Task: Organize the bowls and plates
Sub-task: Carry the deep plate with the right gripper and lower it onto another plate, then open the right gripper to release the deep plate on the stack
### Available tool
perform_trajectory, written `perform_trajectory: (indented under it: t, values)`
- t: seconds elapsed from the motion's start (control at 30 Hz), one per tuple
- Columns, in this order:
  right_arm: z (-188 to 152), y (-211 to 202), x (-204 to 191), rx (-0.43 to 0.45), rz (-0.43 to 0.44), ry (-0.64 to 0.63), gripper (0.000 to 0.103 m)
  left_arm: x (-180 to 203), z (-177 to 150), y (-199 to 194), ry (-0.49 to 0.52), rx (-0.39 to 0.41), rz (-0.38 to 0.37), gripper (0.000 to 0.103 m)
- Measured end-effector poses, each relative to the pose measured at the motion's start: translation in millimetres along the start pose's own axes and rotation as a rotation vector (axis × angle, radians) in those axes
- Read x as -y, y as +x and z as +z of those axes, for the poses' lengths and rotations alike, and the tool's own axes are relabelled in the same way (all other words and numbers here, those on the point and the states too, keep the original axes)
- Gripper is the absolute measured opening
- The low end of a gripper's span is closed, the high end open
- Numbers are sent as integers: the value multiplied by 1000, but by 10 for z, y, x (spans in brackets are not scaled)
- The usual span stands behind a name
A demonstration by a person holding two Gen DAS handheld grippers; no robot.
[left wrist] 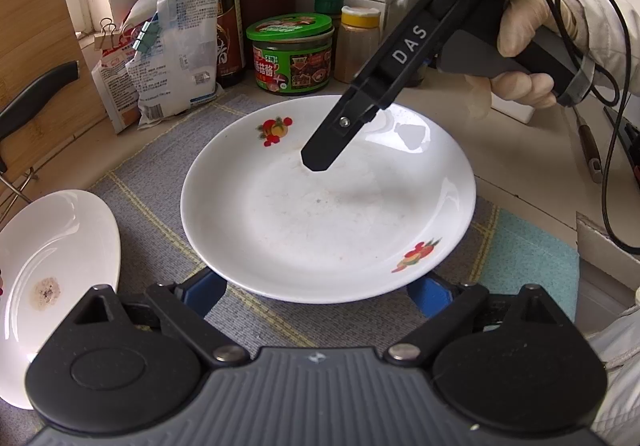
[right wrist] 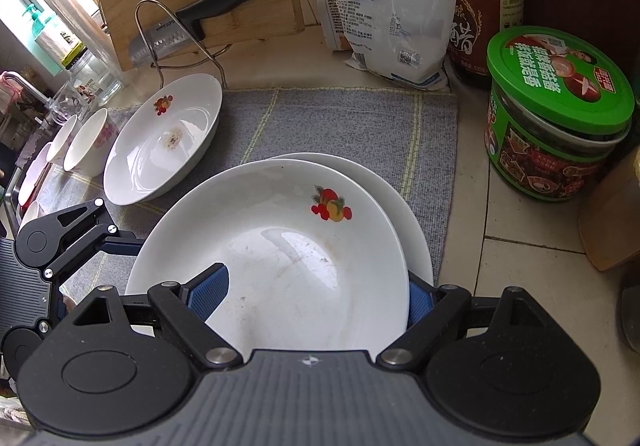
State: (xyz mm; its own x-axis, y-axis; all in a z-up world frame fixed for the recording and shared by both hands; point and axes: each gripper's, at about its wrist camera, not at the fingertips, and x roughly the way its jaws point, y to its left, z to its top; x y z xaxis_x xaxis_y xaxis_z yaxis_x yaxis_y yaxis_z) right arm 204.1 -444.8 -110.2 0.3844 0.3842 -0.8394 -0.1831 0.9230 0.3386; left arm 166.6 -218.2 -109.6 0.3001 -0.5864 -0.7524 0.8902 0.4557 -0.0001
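A white plate with fruit prints [left wrist: 328, 202] sits on the grey mat [left wrist: 160, 206], stacked on another white plate [right wrist: 404, 198]; the top plate also shows in the right wrist view [right wrist: 280, 246]. My right gripper [right wrist: 316, 294] has one blue pad above and one below the plate's rim, seemingly closed on it; one finger [left wrist: 340, 126] reaches over the far rim in the left wrist view. My left gripper [left wrist: 316, 294] is open, its blue pads under the near rim. Another white plate [left wrist: 52, 262] with a stain lies to the left, also in the right wrist view [right wrist: 164, 138].
A green-lidded jar [left wrist: 292, 50], a sauce bottle [left wrist: 222, 6], clipped bags [left wrist: 172, 54] and a spice jar [left wrist: 360, 42] stand behind the mat. A cutting board with a knife [right wrist: 200, 18] leans at the left. Small bowls [right wrist: 88, 142] sit near the sink.
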Motion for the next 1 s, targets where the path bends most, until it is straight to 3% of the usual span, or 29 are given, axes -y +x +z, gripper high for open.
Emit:
perform_trajectory:
  t: [1.0]
  values:
    - [13, -91, -90, 17, -71, 22, 103, -2, -23, 34, -11, -5, 0, 99]
